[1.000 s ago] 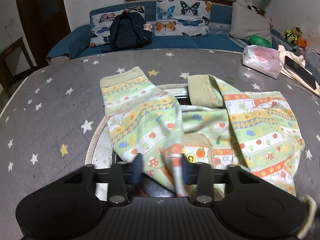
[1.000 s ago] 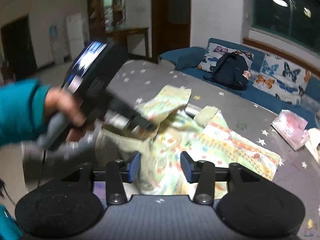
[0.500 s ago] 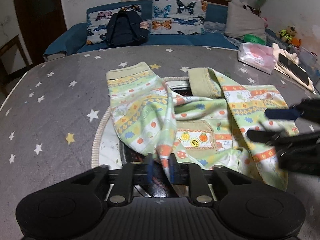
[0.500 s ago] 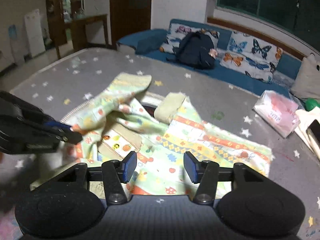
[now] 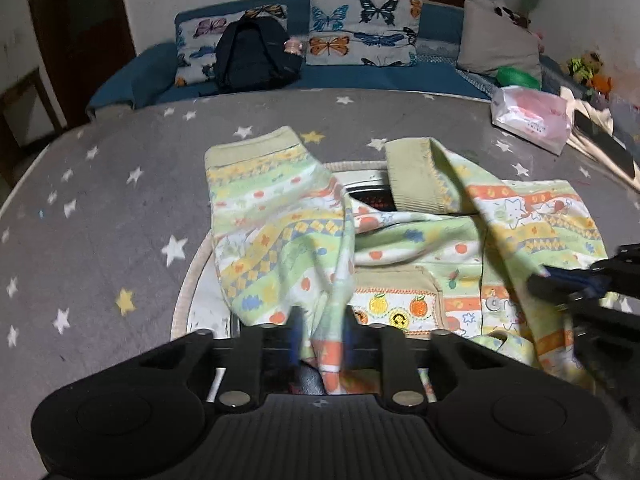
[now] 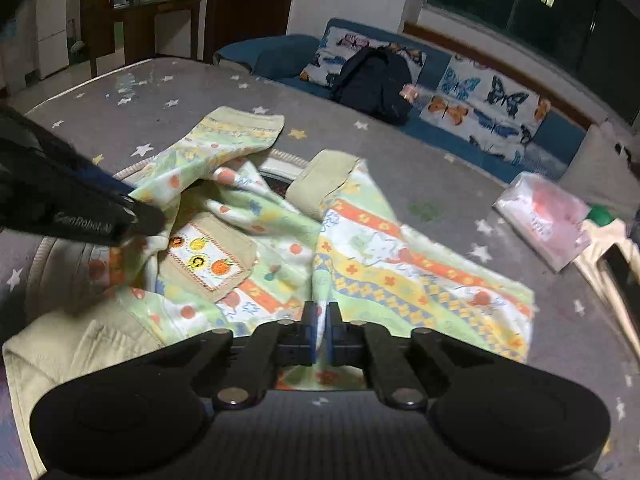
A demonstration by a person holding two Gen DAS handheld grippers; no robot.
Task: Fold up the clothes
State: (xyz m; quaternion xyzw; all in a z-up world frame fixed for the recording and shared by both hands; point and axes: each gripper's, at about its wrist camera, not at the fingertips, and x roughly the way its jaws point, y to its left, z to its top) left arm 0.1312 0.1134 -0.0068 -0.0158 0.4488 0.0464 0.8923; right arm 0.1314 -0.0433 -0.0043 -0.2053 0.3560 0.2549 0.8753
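Observation:
A child's green patterned garment (image 5: 280,248) with khaki cuffs and a fruit pocket lies rumpled on a grey star-print table (image 5: 100,208). It also shows in the right wrist view (image 6: 380,264). My left gripper (image 5: 322,340) is shut on a raised fold of the garment at its near edge. My right gripper (image 6: 320,332) is shut on the garment's near hem. The right gripper shows at the right edge of the left wrist view (image 5: 580,284). The left gripper shows at the left of the right wrist view (image 6: 132,212), pinching cloth.
A round insert (image 5: 184,300) sits in the table under the garment. A pink tissue pack (image 5: 532,118) and a phone (image 5: 604,148) lie at the far right. A blue sofa (image 5: 360,76) with butterfly cushions and a black backpack (image 5: 252,56) stands behind the table.
My right gripper has closed on the garment's near hem; it was open half a second ago. My left gripper stays shut on its fold, which has lifted slightly.

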